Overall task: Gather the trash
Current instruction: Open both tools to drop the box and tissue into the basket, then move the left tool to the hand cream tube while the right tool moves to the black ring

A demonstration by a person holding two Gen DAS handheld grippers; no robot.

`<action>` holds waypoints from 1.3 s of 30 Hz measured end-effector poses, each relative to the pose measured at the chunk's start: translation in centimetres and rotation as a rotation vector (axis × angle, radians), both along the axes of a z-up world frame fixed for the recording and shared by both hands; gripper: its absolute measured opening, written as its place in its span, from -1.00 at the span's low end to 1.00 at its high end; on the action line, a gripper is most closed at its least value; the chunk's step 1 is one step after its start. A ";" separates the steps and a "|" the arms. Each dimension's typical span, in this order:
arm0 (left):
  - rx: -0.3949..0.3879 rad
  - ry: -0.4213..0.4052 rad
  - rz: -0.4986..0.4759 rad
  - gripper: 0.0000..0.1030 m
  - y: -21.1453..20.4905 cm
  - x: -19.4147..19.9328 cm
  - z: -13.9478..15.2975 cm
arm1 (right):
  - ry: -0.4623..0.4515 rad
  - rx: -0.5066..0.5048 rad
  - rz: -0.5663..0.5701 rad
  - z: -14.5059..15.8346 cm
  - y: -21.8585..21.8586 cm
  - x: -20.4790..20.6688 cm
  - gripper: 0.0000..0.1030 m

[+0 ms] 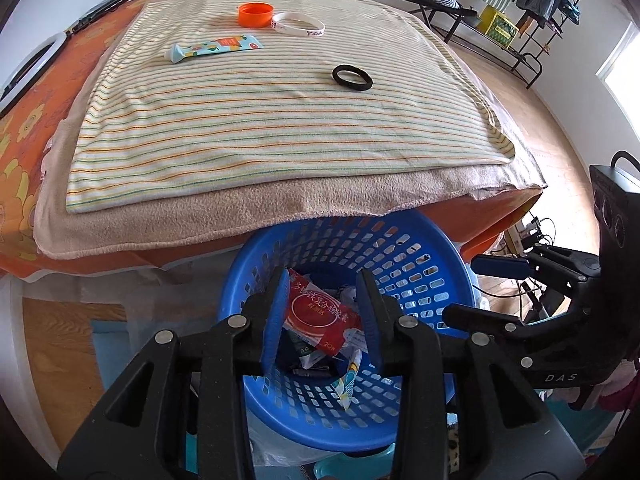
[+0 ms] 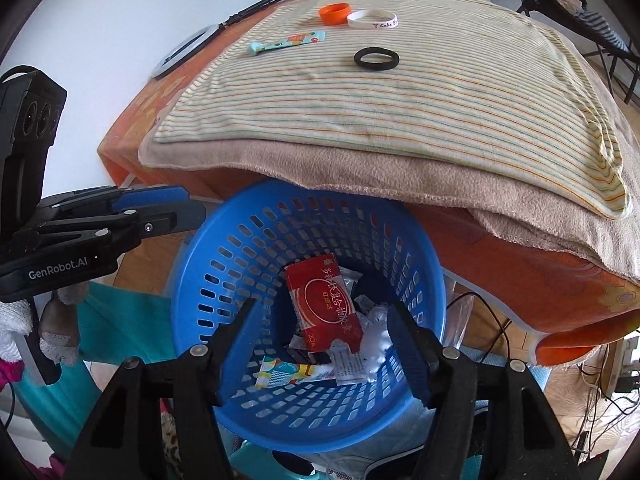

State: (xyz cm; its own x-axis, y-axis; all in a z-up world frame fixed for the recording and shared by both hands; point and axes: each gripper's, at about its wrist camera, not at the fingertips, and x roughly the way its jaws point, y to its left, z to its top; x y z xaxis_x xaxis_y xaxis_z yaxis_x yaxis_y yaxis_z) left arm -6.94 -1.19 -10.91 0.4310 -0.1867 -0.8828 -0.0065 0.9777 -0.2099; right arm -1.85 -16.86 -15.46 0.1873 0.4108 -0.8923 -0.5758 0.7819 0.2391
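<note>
A blue perforated basket stands on the floor below the table's front edge. A red packet, crumpled white paper and a colourful wrapper lie inside it. My left gripper is open and empty above the basket. My right gripper is open and empty above the basket too. On the striped towel lie a patterned tube, an orange cap, a white wristband and a black ring.
A beige towel under the striped one overhangs the table edge above the basket. A white ring light and cables lie at the table's far left. A clothes rack stands behind. The right gripper's body is beside the left one.
</note>
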 end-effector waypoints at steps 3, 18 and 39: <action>0.002 0.003 0.001 -0.33 0.1 0.2 0.0 | -0.008 0.005 -0.008 0.3 -0.2 0.0 0.39; -0.014 -0.038 0.050 0.01 2.4 3.1 2.4 | -0.057 0.023 -0.051 2.1 -0.5 1.5 0.63; -0.016 -0.101 0.096 0.15 6.7 11.2 5.4 | -0.191 -0.008 -0.028 6.2 1.5 4.6 0.72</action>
